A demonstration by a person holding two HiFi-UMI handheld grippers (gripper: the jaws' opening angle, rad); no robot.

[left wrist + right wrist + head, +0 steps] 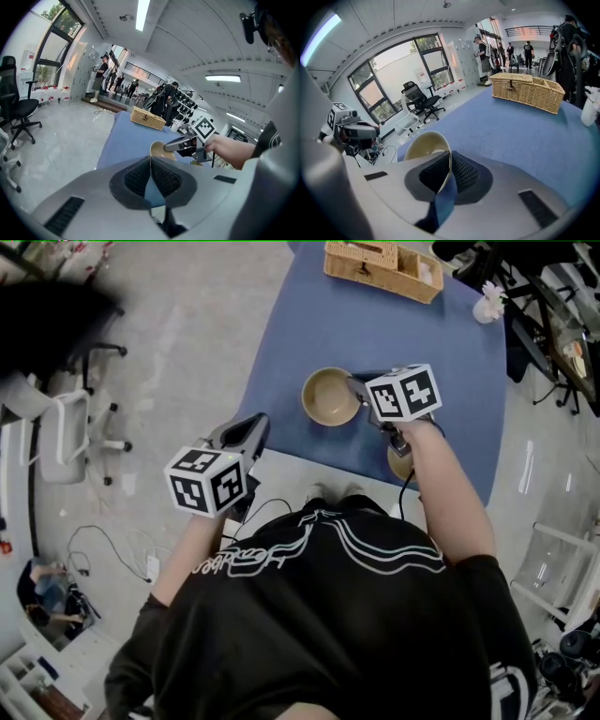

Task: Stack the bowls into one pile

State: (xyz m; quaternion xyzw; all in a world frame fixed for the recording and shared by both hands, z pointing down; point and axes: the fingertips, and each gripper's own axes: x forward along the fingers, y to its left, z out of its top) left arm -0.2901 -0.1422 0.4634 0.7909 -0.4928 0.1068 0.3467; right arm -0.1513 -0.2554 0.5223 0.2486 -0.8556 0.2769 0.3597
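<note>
Bowl (pixel 330 396), beige, open side up on the blue table (pixel 375 324), right-hand rim nipped tight between the pads of the right gripper (pixel 354 387)! Second bowl (pixel 400 463) near the table's front edge, half hidden under that hand. Left gripper (pixel 251 430) clenched on nothing, hanging off the table's left edge, well apart from both

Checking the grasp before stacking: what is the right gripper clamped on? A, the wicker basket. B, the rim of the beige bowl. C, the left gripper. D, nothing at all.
B: in the right gripper view, the right gripper has its pads pressed on either side of the rim of the beige bowl.
</note>
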